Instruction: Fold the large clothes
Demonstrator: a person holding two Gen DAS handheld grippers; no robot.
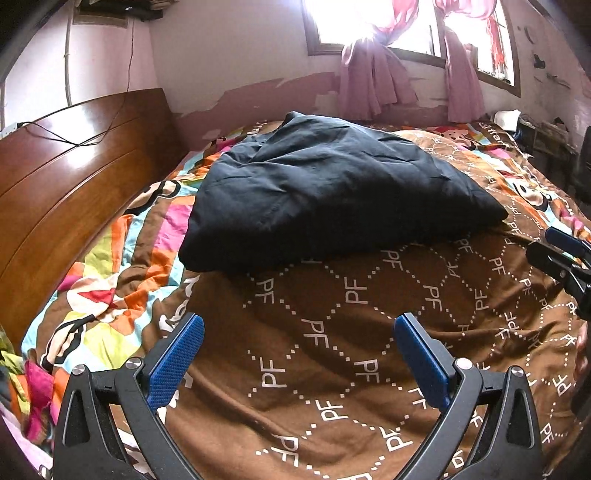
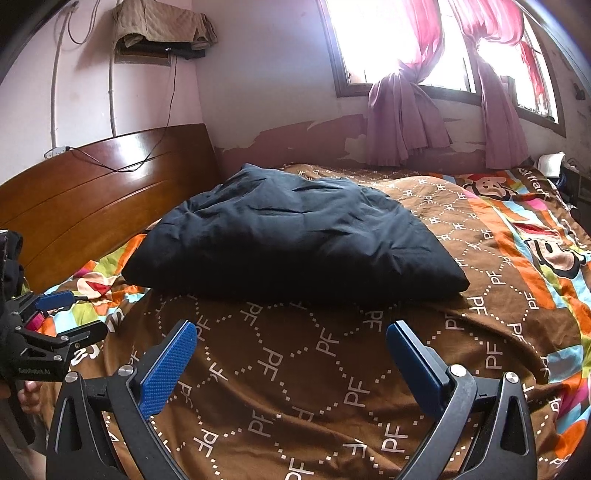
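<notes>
left gripper [image 1: 299, 345] wide open, empty | right gripper [image 2: 291, 350] same | dark garment [image 2: 288, 236] folded on bedspread [image 2: 332, 387]

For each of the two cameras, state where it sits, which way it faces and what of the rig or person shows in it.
Left wrist: sits on the left gripper, facing across the bed toward the window; its own open fingers show, the right gripper at the right edge.
Right wrist: sits on the right gripper, facing the same way; its own open fingers show, the left gripper and a hand at the left edge.
Shared: the dark garment on the patterned bedcover, the wooden headboard, the curtains.
</notes>
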